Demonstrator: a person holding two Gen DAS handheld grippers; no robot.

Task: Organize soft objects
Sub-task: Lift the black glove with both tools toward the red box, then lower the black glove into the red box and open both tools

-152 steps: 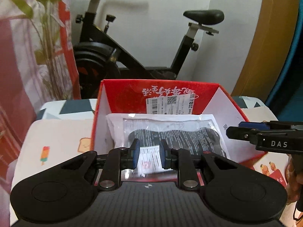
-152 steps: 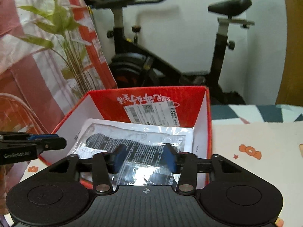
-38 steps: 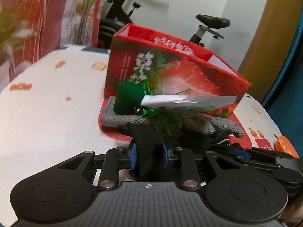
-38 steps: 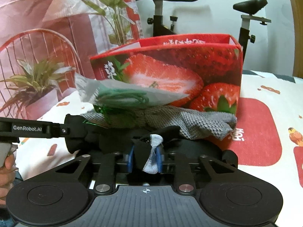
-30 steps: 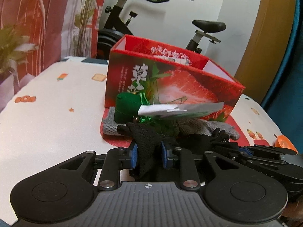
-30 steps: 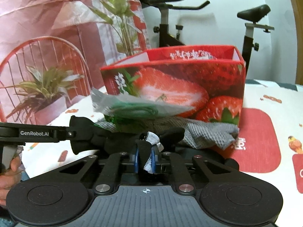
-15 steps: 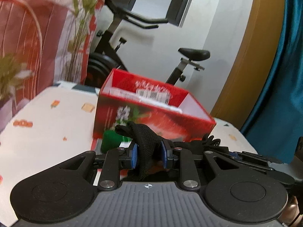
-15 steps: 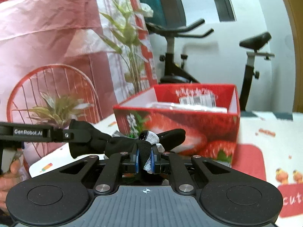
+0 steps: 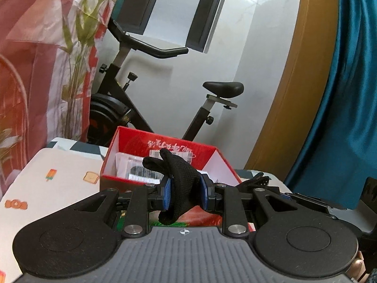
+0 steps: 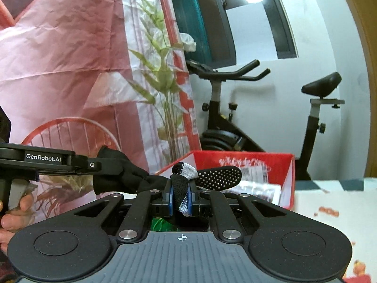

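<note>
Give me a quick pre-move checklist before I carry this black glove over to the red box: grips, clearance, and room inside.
1. Left gripper clamped on the black glove: ok, both blue pads press the knit.
2. Right gripper clamped on the glove's other end: ok, shut on the grey-tipped cuff.
3. Glove spans both grippers without snagging: ok, it stretches freely from the left gripper to the right in the right wrist view.
4. Glove above the rim of the red box: cannot tell, the box lies ahead, but neither view settles the height.
5. Room in the box: cannot tell, a clear plastic packet already lies inside.
6. Glove's hanging lower end clear: cannot tell, hidden behind the grippers.
</note>
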